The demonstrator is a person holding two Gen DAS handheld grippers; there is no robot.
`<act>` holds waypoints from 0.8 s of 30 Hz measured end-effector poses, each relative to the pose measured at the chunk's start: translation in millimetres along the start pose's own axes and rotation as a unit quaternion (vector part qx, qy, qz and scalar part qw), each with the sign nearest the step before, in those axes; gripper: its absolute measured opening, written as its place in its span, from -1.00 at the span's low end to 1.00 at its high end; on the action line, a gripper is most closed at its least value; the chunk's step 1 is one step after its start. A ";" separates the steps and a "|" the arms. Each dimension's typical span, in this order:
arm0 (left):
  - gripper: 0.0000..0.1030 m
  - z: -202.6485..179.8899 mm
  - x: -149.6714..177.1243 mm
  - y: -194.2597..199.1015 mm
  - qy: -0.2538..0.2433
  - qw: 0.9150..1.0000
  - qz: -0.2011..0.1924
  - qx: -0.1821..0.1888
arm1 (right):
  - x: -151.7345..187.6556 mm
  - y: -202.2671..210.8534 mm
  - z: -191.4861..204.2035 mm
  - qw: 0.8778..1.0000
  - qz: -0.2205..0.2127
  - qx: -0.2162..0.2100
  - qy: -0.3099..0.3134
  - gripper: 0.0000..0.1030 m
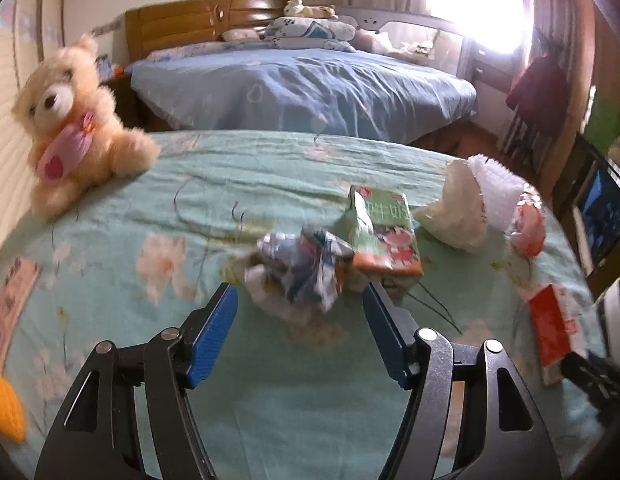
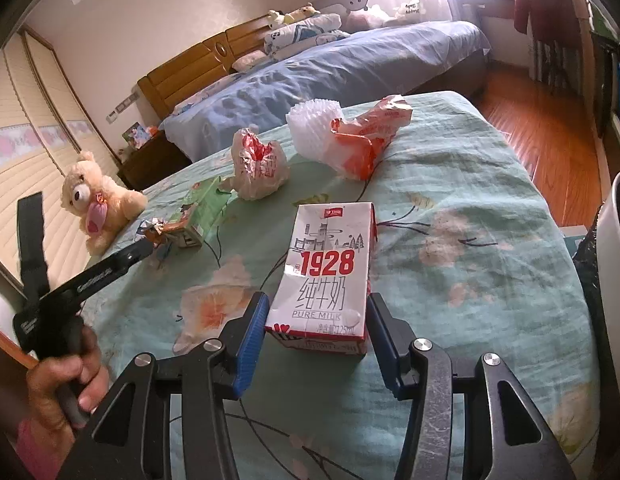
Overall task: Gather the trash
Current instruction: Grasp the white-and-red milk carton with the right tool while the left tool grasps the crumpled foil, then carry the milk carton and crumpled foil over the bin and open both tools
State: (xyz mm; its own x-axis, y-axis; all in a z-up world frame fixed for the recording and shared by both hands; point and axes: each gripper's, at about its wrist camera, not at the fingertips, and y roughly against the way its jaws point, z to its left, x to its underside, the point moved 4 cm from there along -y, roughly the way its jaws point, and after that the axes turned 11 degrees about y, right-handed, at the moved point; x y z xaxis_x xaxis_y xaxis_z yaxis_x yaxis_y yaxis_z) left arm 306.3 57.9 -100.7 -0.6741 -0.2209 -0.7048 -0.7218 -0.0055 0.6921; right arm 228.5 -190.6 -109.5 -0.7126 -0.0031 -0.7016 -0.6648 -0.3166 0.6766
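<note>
Right gripper (image 2: pixel 315 320): jaws set around the near end of a white and red milk carton (image 2: pixel 329 268) lying flat on the bed's green floral cover (image 2: pixel 489 280). The left pad meets the carton's edge; a narrow gap shows at the right pad, so the jaws are not clamped on it.

Left gripper (image 1: pixel 302 312): jaws parted, nothing between the pads. A crumpled blue and white wrapper (image 1: pixel 298 268) lies on the cover just ahead of the fingertips, blurred. In the right wrist view this gripper (image 2: pixel 150 240) reaches in from the left, held by a hand (image 2: pixel 66 384).

Just beyond the wrapper, a green drink carton (image 1: pixel 383 232) lies on its side, touching it. Farther on, a crumpled white plastic bag (image 2: pixel 258 168) with red print, then a stack of white fluted paper liners (image 2: pixel 313 128) with an orange and white wrapper (image 2: pixel 369 136) against it.

At the right edge of the right wrist view, a white bin (image 2: pixel 613 272) with a dark liner stands beside the bed. A cream teddy bear (image 1: pixel 74 120) sits at the cover's far left edge. Beyond the bed stands a second bed with blue bedding (image 1: pixel 302 88) and a wooden headboard (image 1: pixel 182 24).
</note>
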 end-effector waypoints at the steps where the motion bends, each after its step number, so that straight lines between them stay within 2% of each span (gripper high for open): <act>1: 0.06 -2.0 -0.9 -5.9 -0.010 1.000 0.003 -0.002 | -0.4 -0.9 -0.8 1.000 0.000 -0.001 -0.001 -0.01; 2: -0.42 -3.4 -0.5 -9.6 -0.013 1.000 0.009 0.004 | -0.4 -1.2 -0.7 1.000 0.000 -0.001 -0.001 -0.01; 3: -0.61 -3.9 0.3 -14.7 -0.013 1.000 0.021 0.014 | -0.6 -1.4 -0.7 1.000 0.000 -0.001 0.000 -0.01; 4: -0.61 -3.7 1.2 -18.9 -0.009 0.999 0.032 0.022 | -0.6 -1.8 -0.5 1.000 0.000 -0.001 0.001 -0.01; 9: -0.67 -2.6 3.1 -9.9 -0.001 0.999 0.022 0.030 | -0.3 -1.9 -0.5 1.000 -0.002 -0.002 -0.001 -0.02; 14: -0.67 -6.8 24.8 13.1 0.007 0.998 0.030 0.048 | 0.9 2.4 -0.5 1.000 -0.005 -0.008 0.001 -0.02; 24: -0.67 -53.0 58.6 53.1 -0.009 0.993 0.046 0.106 | 11.7 31.7 -21.2 1.000 -0.017 0.006 0.001 -0.02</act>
State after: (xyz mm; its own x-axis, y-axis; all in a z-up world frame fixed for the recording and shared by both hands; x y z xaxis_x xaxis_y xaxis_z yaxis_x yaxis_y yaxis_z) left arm 236.7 -7.0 -96.9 -0.7407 -0.1924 -0.6437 -0.6718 0.2200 0.7073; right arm 203.9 -220.8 -101.0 -0.6886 0.0067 -0.7251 -0.6920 -0.3047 0.6544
